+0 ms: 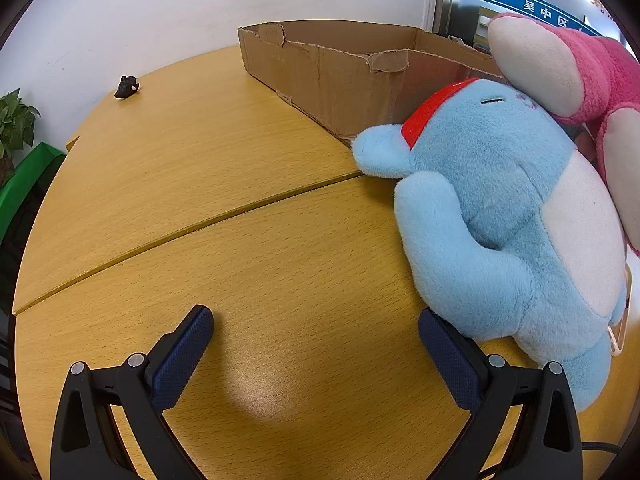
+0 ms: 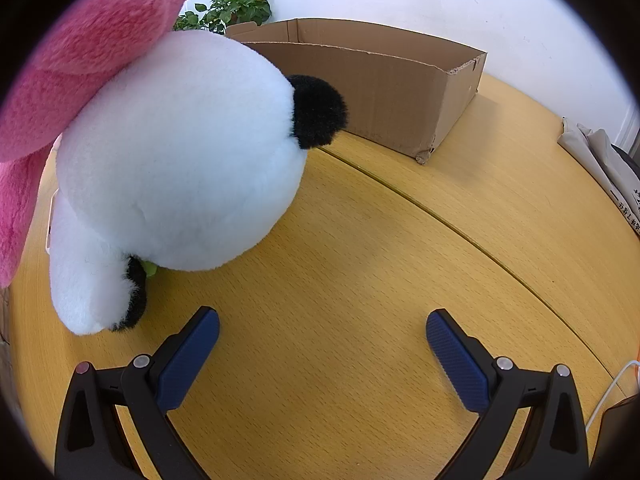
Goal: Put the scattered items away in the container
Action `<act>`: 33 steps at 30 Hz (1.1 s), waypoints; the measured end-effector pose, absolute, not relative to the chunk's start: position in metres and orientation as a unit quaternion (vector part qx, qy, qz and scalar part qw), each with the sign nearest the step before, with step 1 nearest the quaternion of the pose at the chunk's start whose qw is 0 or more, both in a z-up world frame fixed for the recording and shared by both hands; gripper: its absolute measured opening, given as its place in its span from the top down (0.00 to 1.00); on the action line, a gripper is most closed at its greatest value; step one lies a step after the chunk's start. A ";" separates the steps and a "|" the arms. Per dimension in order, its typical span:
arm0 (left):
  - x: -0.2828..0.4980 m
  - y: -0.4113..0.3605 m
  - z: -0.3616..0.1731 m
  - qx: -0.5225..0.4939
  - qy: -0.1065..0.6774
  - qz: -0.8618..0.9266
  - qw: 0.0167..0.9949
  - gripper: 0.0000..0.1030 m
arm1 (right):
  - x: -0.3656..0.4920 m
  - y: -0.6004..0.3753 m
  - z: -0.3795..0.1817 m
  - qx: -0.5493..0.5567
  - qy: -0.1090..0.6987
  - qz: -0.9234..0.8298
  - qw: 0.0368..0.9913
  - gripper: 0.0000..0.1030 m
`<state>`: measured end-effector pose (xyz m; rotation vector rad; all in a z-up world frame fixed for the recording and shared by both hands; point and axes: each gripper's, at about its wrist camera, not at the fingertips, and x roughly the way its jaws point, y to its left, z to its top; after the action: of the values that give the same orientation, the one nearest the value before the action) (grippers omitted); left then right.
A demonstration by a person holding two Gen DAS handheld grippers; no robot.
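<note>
A shallow cardboard box (image 1: 340,76) stands on the wooden table at the back; it also shows in the right wrist view (image 2: 384,88). A light blue plush with a red band (image 1: 508,216) lies right of my left gripper (image 1: 316,340), which is open and empty; its right finger touches the plush. A pink plush (image 1: 580,80) lies over the blue one. In the right wrist view a white plush with black ears (image 2: 176,160) lies to the left under the pink plush (image 2: 88,64). My right gripper (image 2: 322,344) is open and empty over bare table.
A small dark object (image 1: 126,87) sits at the table's far left edge. A potted plant (image 2: 228,10) stands behind the box. Folded papers (image 2: 604,168) lie at the right edge. A white cable (image 2: 612,388) runs at the lower right. A seam crosses the tabletop.
</note>
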<state>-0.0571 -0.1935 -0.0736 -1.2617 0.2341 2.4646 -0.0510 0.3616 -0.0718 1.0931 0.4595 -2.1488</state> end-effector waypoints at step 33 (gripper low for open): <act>-0.054 -0.193 -0.073 -0.447 0.083 0.873 0.179 0.00 | -0.051 0.361 -0.072 0.421 0.173 -0.826 0.332 0.00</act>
<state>-0.0542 -0.1933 -0.0725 -1.2641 0.2335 2.4670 -0.0513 0.3607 -0.0718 1.1014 0.4518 -2.1589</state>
